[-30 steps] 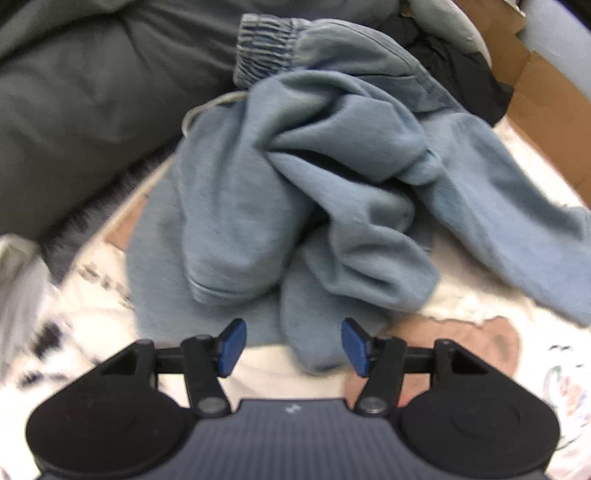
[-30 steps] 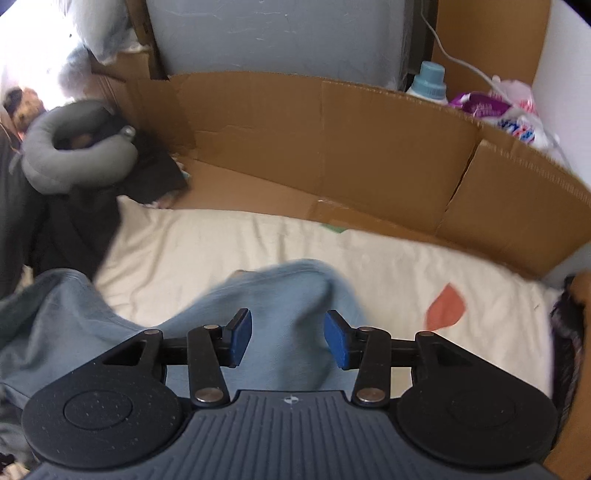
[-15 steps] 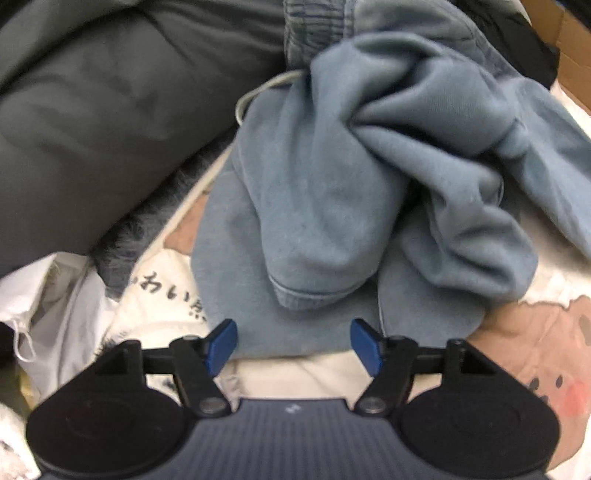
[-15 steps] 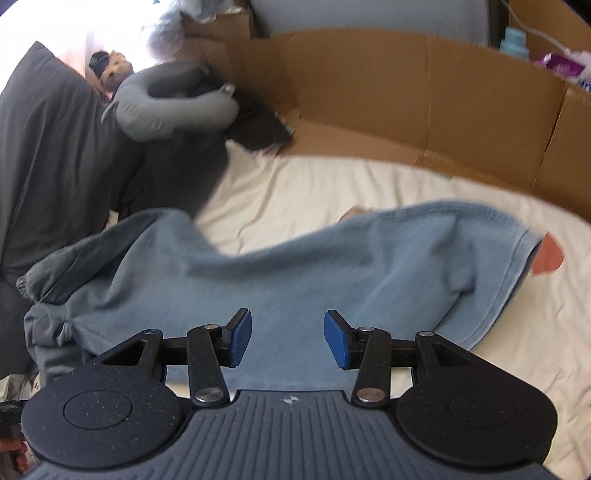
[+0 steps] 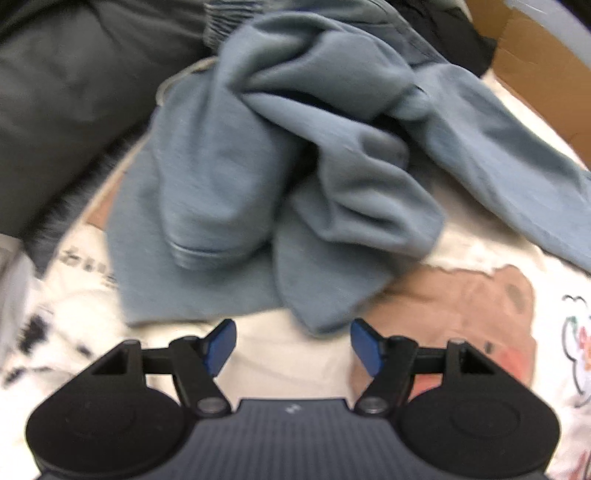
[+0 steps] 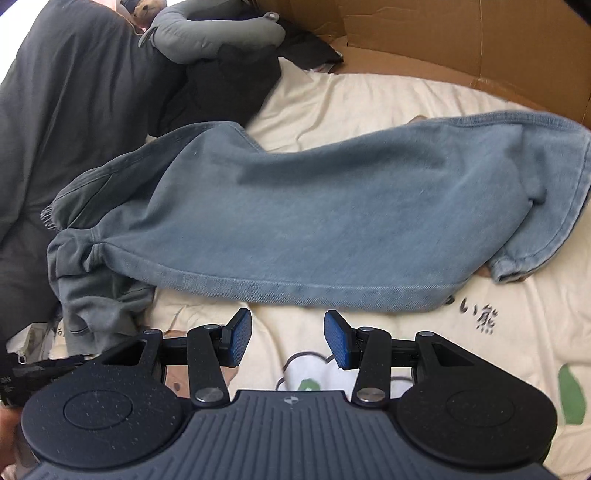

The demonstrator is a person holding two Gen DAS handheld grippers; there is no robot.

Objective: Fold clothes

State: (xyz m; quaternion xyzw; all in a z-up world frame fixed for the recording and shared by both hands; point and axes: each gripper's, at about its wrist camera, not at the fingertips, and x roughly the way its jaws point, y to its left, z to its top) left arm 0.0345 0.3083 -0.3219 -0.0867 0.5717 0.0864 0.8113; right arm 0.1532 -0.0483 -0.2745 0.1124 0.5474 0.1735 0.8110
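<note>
Both tongs are standing open with nothing between their blue pads. The left tongs [image 5: 291, 341] are pointing down at the near edge of the blue pants [image 5: 280, 177], and their jaws have just been opening wider; no cloth is sitting between them. The right tongs [image 6: 287, 338] are hanging just in front of the long side seam of the same pants [image 6: 332, 229], apart from it, with only bed cover showing in the gap.

In the left wrist view the pants are lying in a bunched, twisted heap, with one leg cuff [image 5: 207, 254] folded over near the front and another leg running off to the right. That view is a bit blurry. In the right wrist view one leg is lying long and fairly flat across the bed, with its hem [image 6: 517, 269] at the right and the gathered waistband [image 6: 74, 254] at the left.

The pants are resting on a cream bed cover [image 6: 369, 99] with cartoon pictures, a brown bear face [image 5: 472, 295] and some dark writing [image 6: 480, 317] on it. A dark grey cloth [image 6: 74, 92] is lying just beside the pants on the left. A grey neck pillow [image 6: 214, 33] is sitting on top of it, farther back. Brown cardboard [image 6: 461, 40] is standing along the far edge of the bed.
</note>
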